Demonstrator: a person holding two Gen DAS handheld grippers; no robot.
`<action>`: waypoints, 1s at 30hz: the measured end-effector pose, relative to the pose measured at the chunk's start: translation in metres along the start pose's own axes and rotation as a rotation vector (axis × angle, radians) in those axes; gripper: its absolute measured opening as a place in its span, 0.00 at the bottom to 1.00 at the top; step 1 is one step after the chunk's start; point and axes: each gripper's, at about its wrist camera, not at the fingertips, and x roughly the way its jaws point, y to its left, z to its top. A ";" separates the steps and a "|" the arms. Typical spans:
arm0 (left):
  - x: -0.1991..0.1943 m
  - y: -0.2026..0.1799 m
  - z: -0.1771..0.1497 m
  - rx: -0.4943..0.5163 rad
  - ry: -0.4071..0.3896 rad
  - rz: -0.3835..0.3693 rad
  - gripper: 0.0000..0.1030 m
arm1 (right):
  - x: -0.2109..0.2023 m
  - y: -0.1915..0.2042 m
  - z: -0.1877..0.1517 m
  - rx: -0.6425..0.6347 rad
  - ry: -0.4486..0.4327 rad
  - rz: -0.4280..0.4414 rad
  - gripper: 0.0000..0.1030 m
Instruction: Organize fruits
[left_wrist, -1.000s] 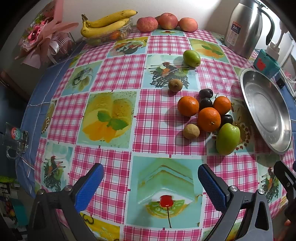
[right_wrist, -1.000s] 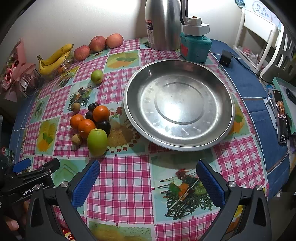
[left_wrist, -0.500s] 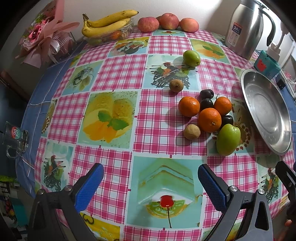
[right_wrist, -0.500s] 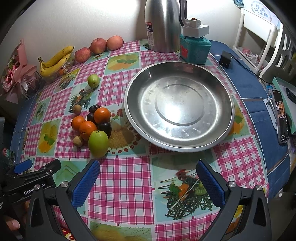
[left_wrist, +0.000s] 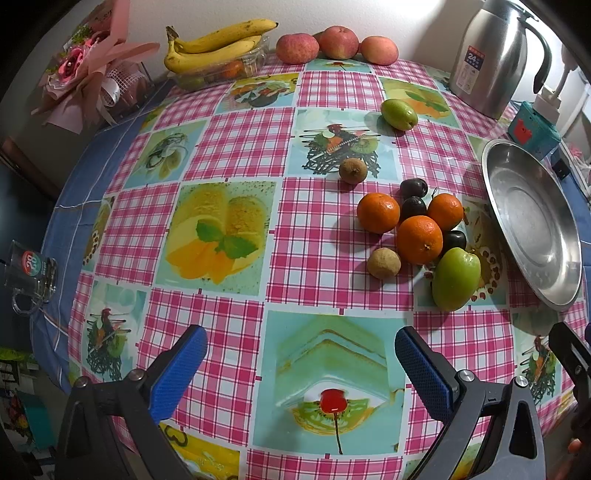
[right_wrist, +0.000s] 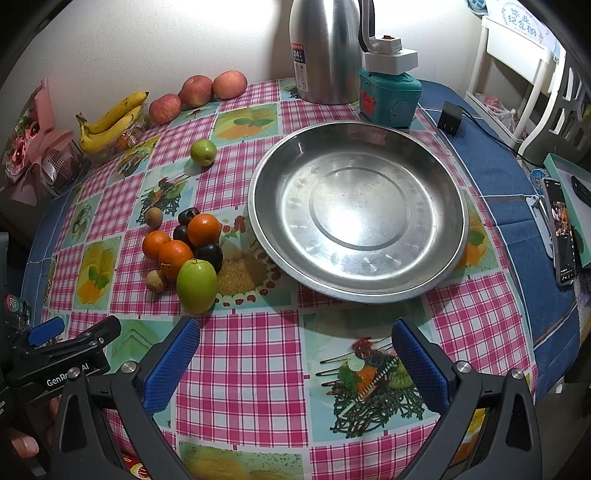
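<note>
At the far left edge a glass mug (left_wrist: 27, 275) carries a round label reading what looks like "20". The left gripper (right_wrist: 55, 354), seen from the right wrist, bears white lettering "GenRo… AI", partly hidden; in its own view its blue pads (left_wrist: 177, 369) stand wide apart with nothing between them. Along the wall lie a bunch of bananas (left_wrist: 218, 46) on a clear tub and three apples (left_wrist: 336, 44). Mid-table sits the loose fruit: one small green fruit (left_wrist: 399, 114) alone, well apart from a cluster of three oranges (left_wrist: 419, 240), three dark plums (left_wrist: 413, 207), two brown longans (left_wrist: 384, 263) and one big green fruit (left_wrist: 456, 278), which touches an orange. Just beside the cluster, to its right, the steel plate (right_wrist: 266, 221) holds no fruit. Behind it a steel flask (right_wrist: 325, 51) has a label with "24", the rest too small to read, next to a teal box (right_wrist: 389, 98). The right gripper (right_wrist: 295, 365) hovers over the tablecloth (right_wrist: 240, 369) with its pads apart and empty. Compared with a second ago, both views have drawn slightly back from the fruit; nothing on the table has moved.
</note>
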 end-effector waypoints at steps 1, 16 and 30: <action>0.000 0.000 0.000 0.000 0.000 0.000 1.00 | 0.000 0.000 0.000 0.000 0.000 0.000 1.00; 0.001 0.000 -0.001 -0.006 0.003 0.000 1.00 | 0.001 0.001 -0.001 -0.001 0.001 -0.001 1.00; 0.003 -0.001 -0.001 -0.008 0.004 -0.003 1.00 | 0.001 0.001 -0.001 -0.001 0.001 -0.001 1.00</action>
